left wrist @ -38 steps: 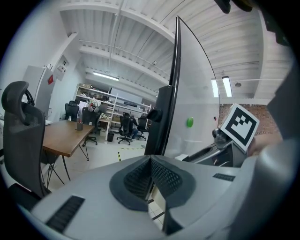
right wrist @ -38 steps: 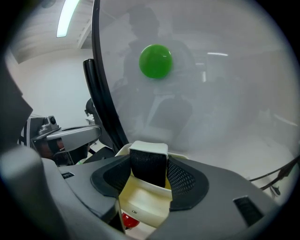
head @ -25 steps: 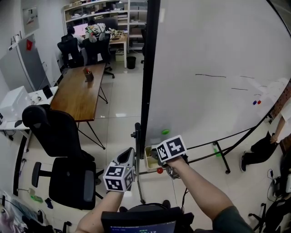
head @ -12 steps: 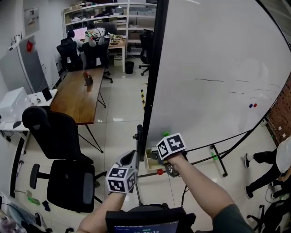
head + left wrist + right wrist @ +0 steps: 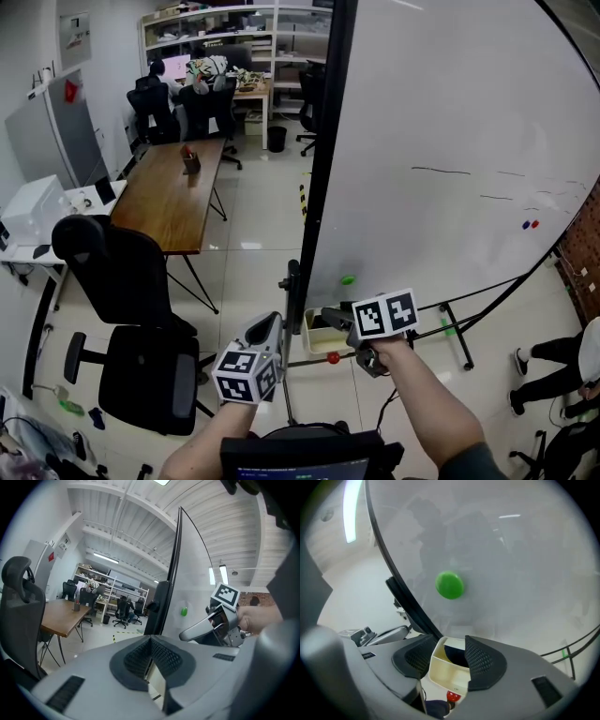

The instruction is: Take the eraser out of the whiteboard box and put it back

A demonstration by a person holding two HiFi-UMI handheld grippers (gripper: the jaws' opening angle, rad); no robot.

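A cream whiteboard box (image 5: 314, 336) hangs at the foot of the whiteboard (image 5: 450, 112), by its black frame. In the right gripper view the box (image 5: 443, 670) shows through the gap between the jaws, with a dark eraser (image 5: 453, 655) lying inside it. My right gripper (image 5: 332, 317) hovers just above and right of the box. Its jaws (image 5: 449, 643) stand open; they have just been closing slightly, and the pads grip nothing. My left gripper (image 5: 268, 330) stays left of the box, jaws (image 5: 151, 641) together at the tips and empty. The left gripper view also shows the right gripper (image 5: 206, 627).
A green magnet (image 5: 450, 585) sticks to the board above the box. A red knob (image 5: 332, 357) sits below the box. The board's stand legs (image 5: 455, 323) spread over the floor. Black office chairs (image 5: 141, 337) stand at the left, and a wooden table (image 5: 173, 192) stands beyond them.
My right gripper has risen from down at the box and shifted right. The left gripper has hardly moved. The head view has tilted slightly.
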